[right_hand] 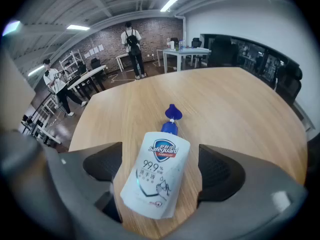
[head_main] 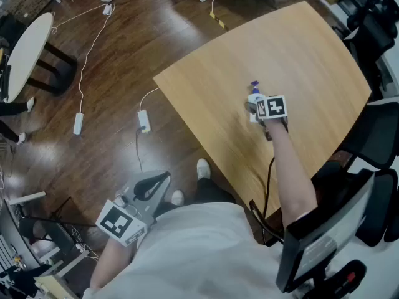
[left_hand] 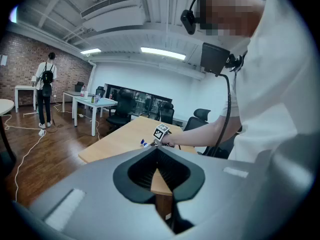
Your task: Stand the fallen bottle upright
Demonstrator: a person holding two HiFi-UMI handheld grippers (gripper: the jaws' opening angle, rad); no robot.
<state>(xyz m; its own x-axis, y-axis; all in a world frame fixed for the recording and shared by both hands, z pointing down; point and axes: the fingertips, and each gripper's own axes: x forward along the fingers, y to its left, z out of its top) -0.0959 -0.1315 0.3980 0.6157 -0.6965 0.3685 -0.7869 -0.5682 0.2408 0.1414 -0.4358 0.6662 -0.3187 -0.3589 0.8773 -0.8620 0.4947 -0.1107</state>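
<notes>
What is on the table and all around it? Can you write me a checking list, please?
Surface: light wooden table, holding only the bottle.
Job's things: white soap bottle with a blue pump, lying on its side, pump pointing away from the person.
Clutter: nothing seen.
Grippers: right tool open, one jaw on either side of the bottle, not gripping it; left tool shut, empty, held low off the table.
Cables: white power strip with cord on the floor; black cable beside the right arm.
Surroundings: dark wooden floor, black office chairs, white oval table, people by a brick wall.
</notes>
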